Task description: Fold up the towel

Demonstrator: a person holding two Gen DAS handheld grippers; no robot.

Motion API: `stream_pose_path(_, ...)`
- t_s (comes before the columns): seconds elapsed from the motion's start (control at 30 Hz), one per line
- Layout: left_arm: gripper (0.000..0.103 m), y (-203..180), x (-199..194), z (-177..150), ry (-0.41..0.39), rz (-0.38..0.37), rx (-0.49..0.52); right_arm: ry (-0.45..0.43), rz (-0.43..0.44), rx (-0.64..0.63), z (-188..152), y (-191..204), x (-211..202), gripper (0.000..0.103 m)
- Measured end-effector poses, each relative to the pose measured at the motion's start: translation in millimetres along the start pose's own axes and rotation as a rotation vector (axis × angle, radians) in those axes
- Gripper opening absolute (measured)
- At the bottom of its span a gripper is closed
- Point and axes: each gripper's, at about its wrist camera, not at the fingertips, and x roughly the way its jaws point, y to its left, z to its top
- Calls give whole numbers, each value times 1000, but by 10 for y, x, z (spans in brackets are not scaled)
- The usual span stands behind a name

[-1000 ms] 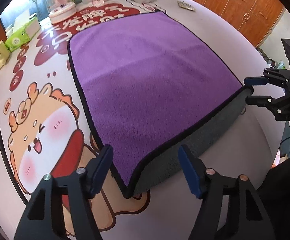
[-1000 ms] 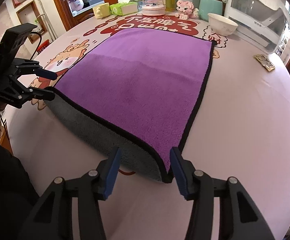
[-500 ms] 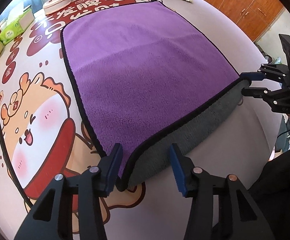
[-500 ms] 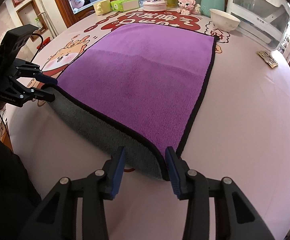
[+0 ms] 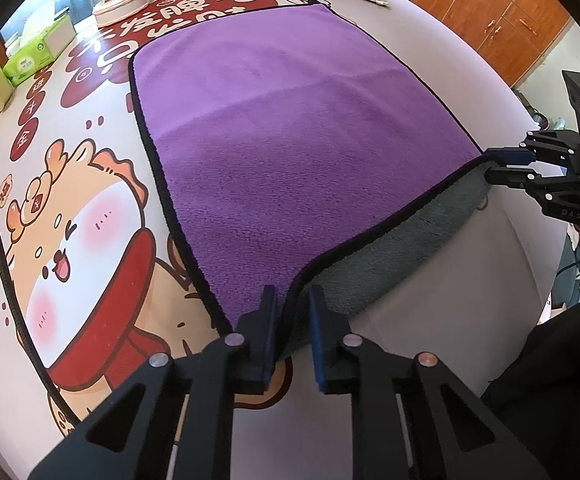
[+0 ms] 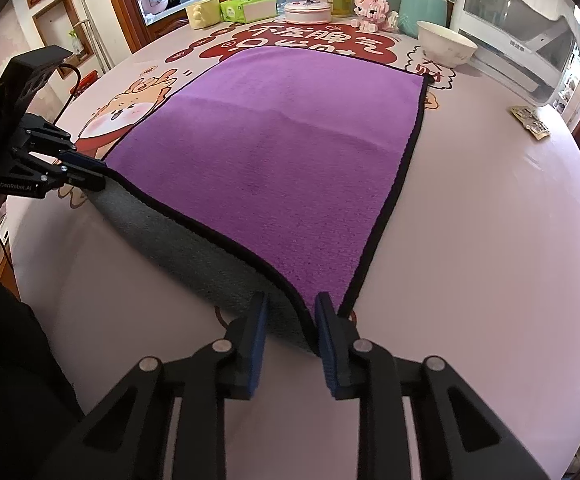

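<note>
At the bottom of the left wrist view, the left gripper (image 5: 293, 322) reaches forward low over the surface (image 5: 441, 292), its blue-padded fingers (image 5: 268, 328) drawn close on either side of the towel's near corner, clamping the black-bound edge between them. In the right wrist view the right gripper (image 6: 290, 330) does the same at the other near corner, at the bottom centre of the frame: the hem curls up between the pads and looks pinched, though a narrow gap shows beside the left pad. Each gripper shows in the other's view at the frame edge, the right gripper (image 5: 505, 164) at middle right, the left gripper (image 6: 84, 170) at middle left, each nipping its corner.

The towel (image 5: 290, 140) is purple plush with a black border and a grey underside. Its near edge is lifted off the surface between the two corners, so the grey side (image 6: 194, 248) sags into view beneath the hem. The rest lies flat, stretching away toward the top of the frame, with a faint crease across its middle. It covers part of a cartoon-printed mat (image 5: 70, 220).

Beyond the far edge stand a white bowl (image 6: 445, 44), a pink toy figure (image 6: 371, 10) and a green tissue box (image 6: 248, 8).
</note>
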Motion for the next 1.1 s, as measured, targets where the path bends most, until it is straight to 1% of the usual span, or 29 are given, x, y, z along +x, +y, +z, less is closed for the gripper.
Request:
stream_pose_path(0.1, 9, 6, -10, -12, -3, 4, -5, 5, -7, -6, 10, -6, 10, 17)
stream_pose_path(0.17, 8, 6, -19, -23, -5, 3, -9, 8, -10, -10, 9, -6, 15, 12)
stream_pose_path(0.33, 5, 11, -46, -52, -15, -1, -22, 15, -15, -24, 12, 4, 33, 5)
stream_pose_path(0.67, 4, 36, -62, -54, -25, -8, -50, 12, -11, -26, 13, 4, 39, 4)
stream_pose_path(0.9, 4, 37, -204, -15, -47, 6, -49, -4, -18, -27, 53, 7, -41, 4)
stream_pose_path(1.1, 4, 13, -446, 103, -108, 29, -33, -37, -41, -27, 176, 15, -213, 4)
